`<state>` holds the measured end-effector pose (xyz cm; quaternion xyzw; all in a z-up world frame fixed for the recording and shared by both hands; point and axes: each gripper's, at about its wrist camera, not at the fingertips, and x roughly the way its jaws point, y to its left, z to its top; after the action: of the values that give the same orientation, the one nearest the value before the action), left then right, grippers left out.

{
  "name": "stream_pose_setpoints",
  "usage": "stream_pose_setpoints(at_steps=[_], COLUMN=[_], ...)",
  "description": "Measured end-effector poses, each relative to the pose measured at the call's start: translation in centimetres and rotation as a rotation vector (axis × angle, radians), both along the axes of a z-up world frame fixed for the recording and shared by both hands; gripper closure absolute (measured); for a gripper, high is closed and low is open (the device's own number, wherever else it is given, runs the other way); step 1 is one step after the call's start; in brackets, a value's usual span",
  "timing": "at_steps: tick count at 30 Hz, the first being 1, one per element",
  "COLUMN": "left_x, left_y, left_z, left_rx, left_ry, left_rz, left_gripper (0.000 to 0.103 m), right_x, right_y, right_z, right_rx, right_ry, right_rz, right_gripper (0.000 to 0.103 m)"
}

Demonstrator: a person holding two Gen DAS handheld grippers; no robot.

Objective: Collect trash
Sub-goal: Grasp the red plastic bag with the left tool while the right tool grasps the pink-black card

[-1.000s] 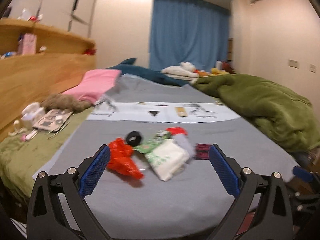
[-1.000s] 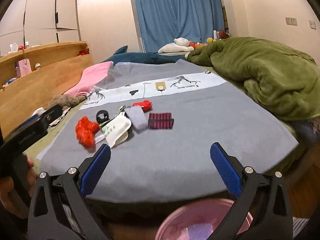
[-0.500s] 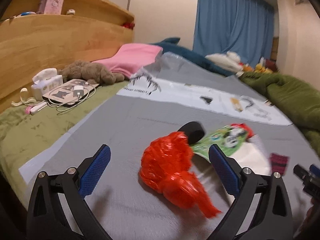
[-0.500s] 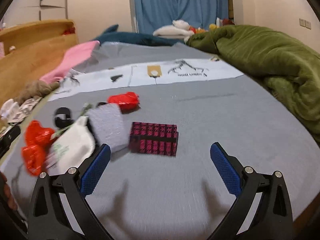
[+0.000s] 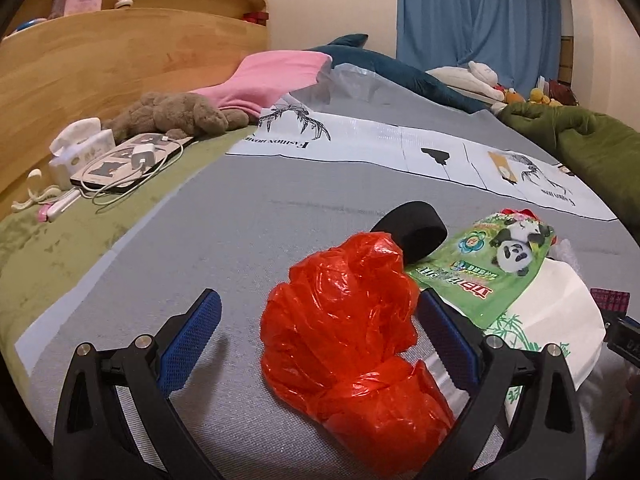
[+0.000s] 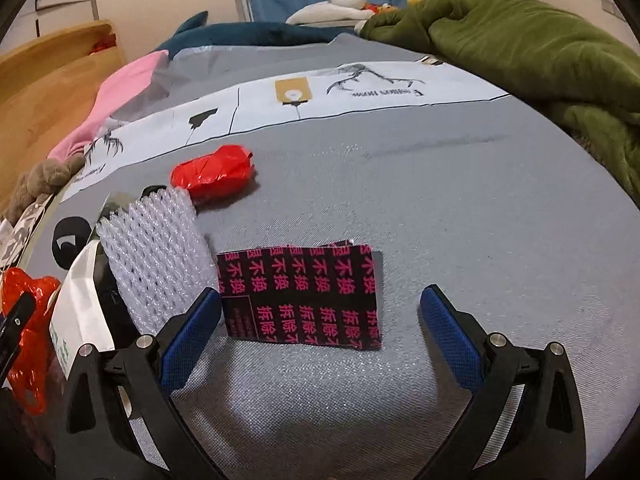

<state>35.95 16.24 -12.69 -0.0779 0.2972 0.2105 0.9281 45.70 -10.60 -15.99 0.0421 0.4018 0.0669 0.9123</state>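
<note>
Left gripper [image 5: 316, 328]: spread around red plastic bag [image 5: 352, 336]; film could slip out.
Right gripper [image 6: 320, 328]: spread over flat black-pink packet [image 6: 302, 296]; pads might skid.

Left gripper [image 5: 318, 334] spread wide; crumpled red plastic bag [image 5: 348, 332] fills gap, crowding right finger, bare grey bedsheet [image 5: 224, 240] beside left finger. Green panda wrapper [image 5: 488, 268] and black ring [image 5: 414, 230] block just beyond. Right gripper [image 6: 320, 334] straddles black-pink packet [image 6: 308, 298]; bubble wrap [image 6: 154, 254] touches left finger; sheet open toward green duvet [image 6: 540, 52].
</note>
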Motion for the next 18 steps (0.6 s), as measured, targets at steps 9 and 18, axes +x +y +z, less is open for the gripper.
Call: stream_pose_setpoints(at_steps=[9,18], left_x=[0.25,-0.09], left_y=[0.79,0.23], left_z=[-0.52,-0.22], left_rx=[-0.047,-0.035], left_ry=[0.016,-0.011], left_rz=[0.019,0.007], left_gripper=[0.008,0.034], right_x=[-0.03,0.27], right_y=[0.98,0.49], right_z=[-0.12,-0.45], right_rx=[-0.032,-0.002], right_ry=[-0.004,0.012], right_rz=[0.031,0.029], right_gripper=[0.005,0.024])
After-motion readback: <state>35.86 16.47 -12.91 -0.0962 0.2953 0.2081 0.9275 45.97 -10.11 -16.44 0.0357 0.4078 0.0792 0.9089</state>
